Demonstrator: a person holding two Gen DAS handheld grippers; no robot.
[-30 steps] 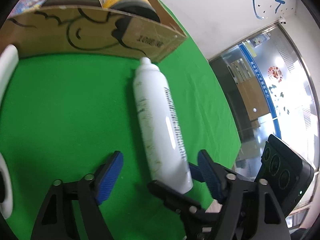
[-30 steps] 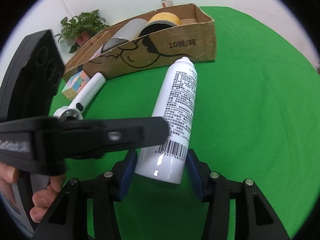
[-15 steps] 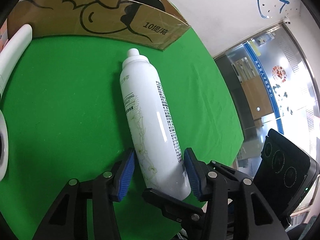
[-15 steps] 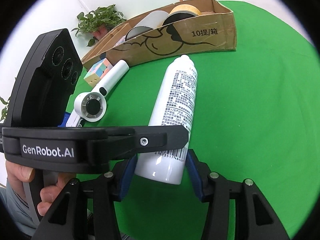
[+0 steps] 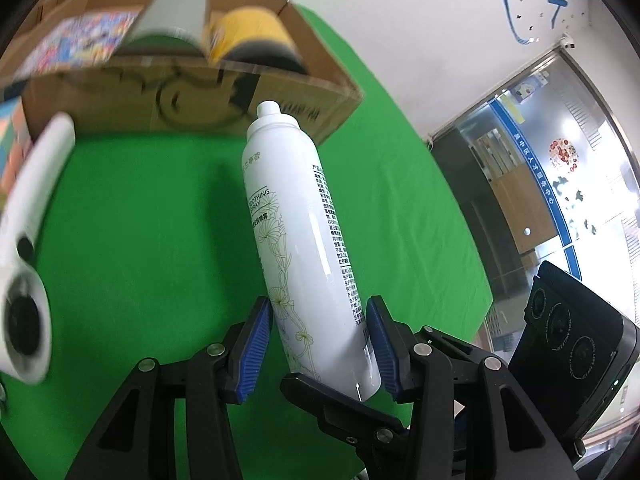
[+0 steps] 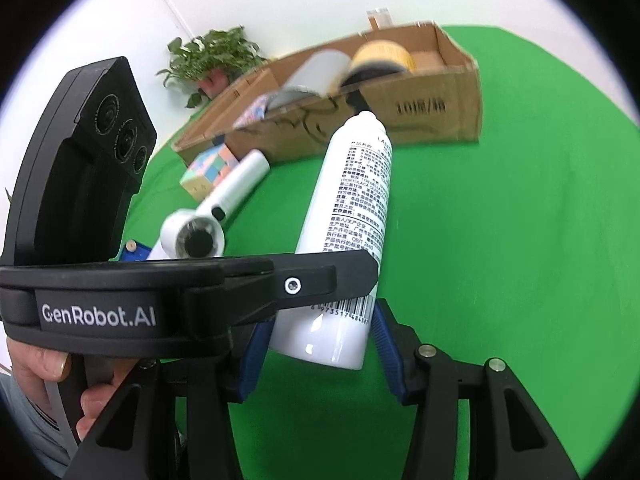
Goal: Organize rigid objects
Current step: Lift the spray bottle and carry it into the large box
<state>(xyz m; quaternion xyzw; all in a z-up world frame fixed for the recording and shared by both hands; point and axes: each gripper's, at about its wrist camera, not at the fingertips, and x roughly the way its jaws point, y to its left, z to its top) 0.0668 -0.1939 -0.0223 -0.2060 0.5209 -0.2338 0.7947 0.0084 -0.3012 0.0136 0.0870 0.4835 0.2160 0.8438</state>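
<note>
Both of your grippers are clamped on the same white spray can (image 5: 304, 240), near its base end. In the left wrist view the left gripper (image 5: 320, 344) has its blue pads (image 5: 252, 348) pressed against either side of the can's lower body; its jaws have just been closing, and the can sits between them. In the right wrist view the right gripper (image 6: 316, 344) grips the can just below the barcode, pads tight to both sides. The left gripper's black finger crosses in front of the can there, and your hand (image 6: 60, 376) wraps its handle at lower left. The can points away from you, cap end toward the cardboard box (image 6: 436, 108), tilted with its nozzle raised; its cap overlaps the box's front wall in both views, though whether it touches the wall cannot be told. The base end appears lifted clear of the green cloth (image 6: 500, 260). The box holds a yellow roll (image 5: 252, 36), a grey cylinder (image 5: 176, 16) beside it, and a flat item with colourful print (image 5: 80, 40) further left; all are blurred. On the cloth, left of the can and apart from it, lies a white handheld fan (image 6: 216, 208), head toward you. A pastel puzzle cube (image 6: 208, 168) sits just beside the fan's handle, near the box's front wall. A potted plant (image 6: 212, 60) stands behind the box against the white wall.
</note>
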